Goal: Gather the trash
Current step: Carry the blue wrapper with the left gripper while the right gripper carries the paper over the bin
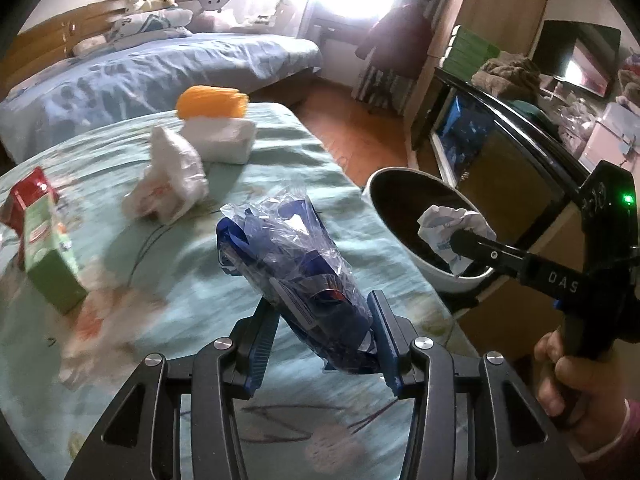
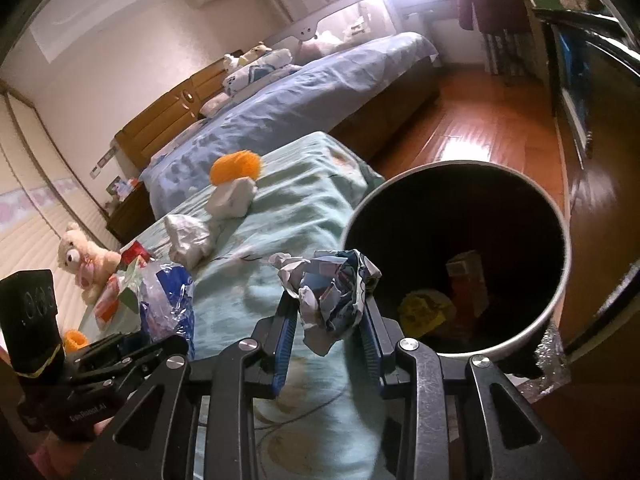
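Observation:
My left gripper is shut on a crumpled blue-and-clear plastic bag, held above the pale green bedspread. My right gripper is shut on a crumpled ball of printed paper, just left of the rim of the white bin. In the left wrist view the same paper ball hangs over the bin's dark mouth, pinched by the right gripper. The bin holds a yellow wrapper and a carton.
On the bedspread lie a crumpled white bag, a white packet, an orange ball and a green and red carton. A blue-covered bed stands behind. Wooden floor and a dark cabinet flank the bin. A teddy bear sits at left.

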